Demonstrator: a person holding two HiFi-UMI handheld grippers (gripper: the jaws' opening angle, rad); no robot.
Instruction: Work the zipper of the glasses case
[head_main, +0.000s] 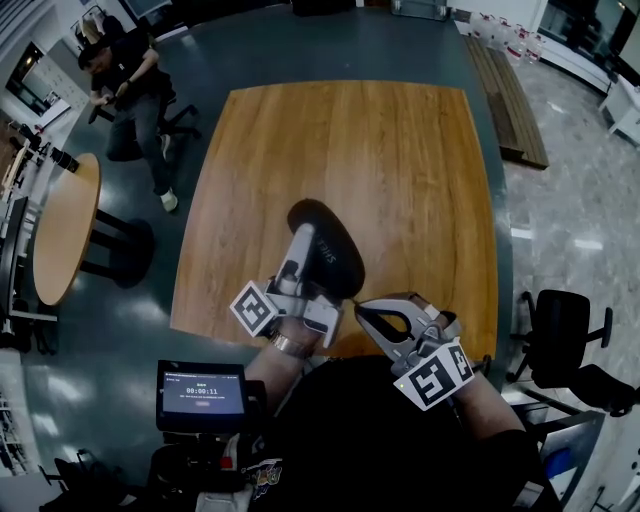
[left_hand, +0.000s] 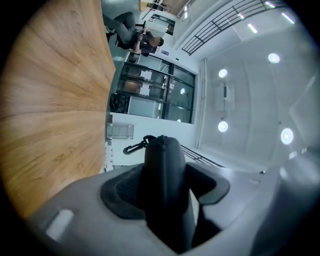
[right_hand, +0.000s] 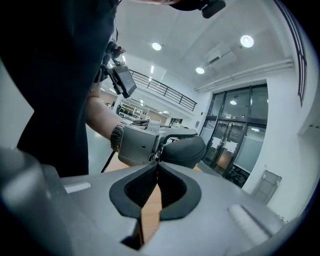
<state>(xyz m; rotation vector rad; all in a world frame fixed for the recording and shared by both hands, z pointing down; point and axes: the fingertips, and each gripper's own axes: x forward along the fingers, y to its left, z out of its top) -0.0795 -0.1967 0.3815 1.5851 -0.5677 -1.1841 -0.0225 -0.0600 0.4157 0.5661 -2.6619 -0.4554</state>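
I see the black glasses case held off the wooden table near its front edge. My left gripper is shut on it: in the left gripper view the case fills the gap between the jaws, with a black clip hanging at its far end. Just to the right, my right gripper is shut. In the right gripper view its tips meet right at the case, beside the left gripper's body. Whether they pinch the zipper pull is hidden.
A person sits at the back left near a round table. A black office chair stands to the right. A small screen sits below my left hand. A wooden platform lies at the far right.
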